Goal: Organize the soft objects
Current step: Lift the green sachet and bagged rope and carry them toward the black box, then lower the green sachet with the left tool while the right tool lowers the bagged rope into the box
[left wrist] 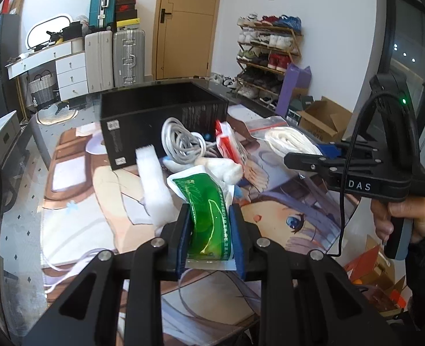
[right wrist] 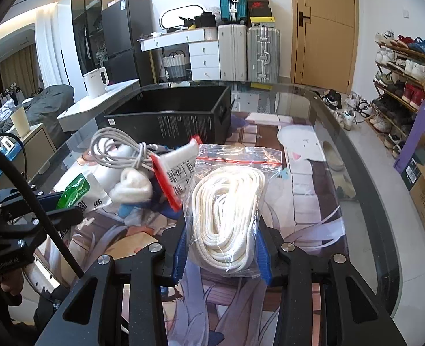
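The left gripper point(left wrist: 209, 230) is closed on a green-and-white pouch point(left wrist: 209, 210), its 2 blue-padded fingers point(left wrist: 183, 236) pressing the pouch from either side while the upper end of the pouch sticks out ahead of them over the table. The right gripper point(right wrist: 221, 248) is clamped on a clear zip bag of white rope point(right wrist: 226, 204), the bag standing up between its blue pads point(right wrist: 262, 259) with the red zip strip at the far end. From the left wrist view the right gripper point(left wrist: 307, 158) shows at the right side, held in a hand point(left wrist: 405, 219), with the rope bag point(left wrist: 287, 141) at its tip. Between the 2 grippers lies a small heap on the printed anime mat point(right wrist: 299, 201): a coil of grey-white cable point(left wrist: 180, 144), a white packet with a red edge point(left wrist: 229, 144), a wad of white fluffy material point(left wrist: 226, 170) and a white fuzzy strip point(left wrist: 151, 181) that runs from the box front down toward the left gripper. The cable coil point(right wrist: 117, 150), the red-edged packet point(right wrist: 177, 170) and the fluffy wad point(right wrist: 131, 187) also show in the right wrist view, just left of the rope bag. Behind the heap stands an open black box point(right wrist: 180, 115), touching or nearly touching the cable, on the glass table point(right wrist: 356, 190). Suitcases point(right wrist: 247, 52), a shoe rack point(right wrist: 400, 72) and a wooden door point(right wrist: 325, 26) stand in the background.
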